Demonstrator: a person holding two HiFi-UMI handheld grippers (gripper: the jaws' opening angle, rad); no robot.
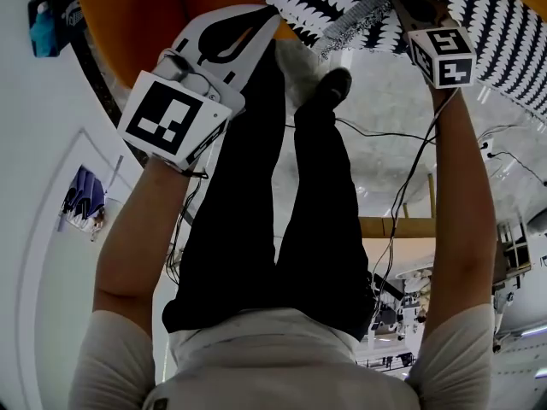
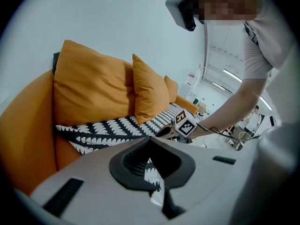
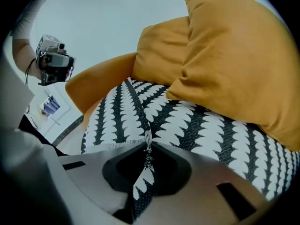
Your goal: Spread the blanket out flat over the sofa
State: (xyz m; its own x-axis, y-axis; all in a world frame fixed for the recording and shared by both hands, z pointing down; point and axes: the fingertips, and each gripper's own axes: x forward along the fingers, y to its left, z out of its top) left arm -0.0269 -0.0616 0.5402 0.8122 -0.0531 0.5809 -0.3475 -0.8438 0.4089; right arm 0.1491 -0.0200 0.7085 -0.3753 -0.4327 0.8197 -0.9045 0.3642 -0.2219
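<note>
Over the sofa (image 3: 93,86) seat, against the orange cushions (image 3: 234,55), your blanket (image 3: 117,116) lies with its near edge clamped in both left tool (image 2: 150,142) and right tool (image 3: 147,146). Tug unevenly and that thin pinch may slip, or the cushions may trap folds.

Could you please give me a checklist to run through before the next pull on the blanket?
1. Left gripper shut on blanket: ok, fabric is pinched between its jaws.
2. Right gripper shut on blanket: ok, a fold is pinched.
3. Blanket flat on sofa: not ok, a ridge runs up from the right gripper.
4. Cushions off the blanket: not ok, they rest on its back edge.
5. Cable clear of the shoe: cannot tell.
</note>
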